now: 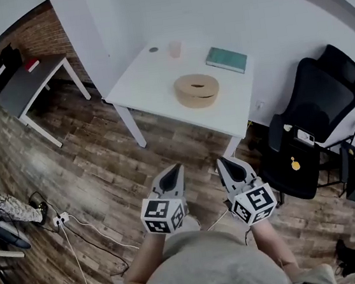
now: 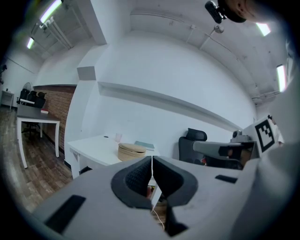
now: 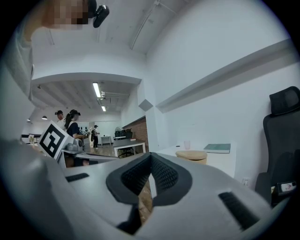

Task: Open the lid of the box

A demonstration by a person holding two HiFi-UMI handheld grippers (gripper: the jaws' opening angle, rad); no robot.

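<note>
I have both grippers low over the brown wood-plank floor [image 1: 103, 160]. The left gripper [image 1: 177, 168] and the right gripper [image 1: 222, 161] sit side by side, each with jaws drawn together on nothing, well apart from the white rectangular desk [image 1: 148, 87]. On that desk I see a round pale wooden box [image 1: 197, 91] with its lid on. Beyond it lie a flat teal book [image 1: 226, 59] and a pinkish translucent cup [image 1: 175, 49]. A black office chair [image 1: 315, 111] stands just right of the desk.

Open floor [image 1: 136, 169] ahead, chair [image 1: 315, 108] beside table [image 1: 147, 81]
</note>
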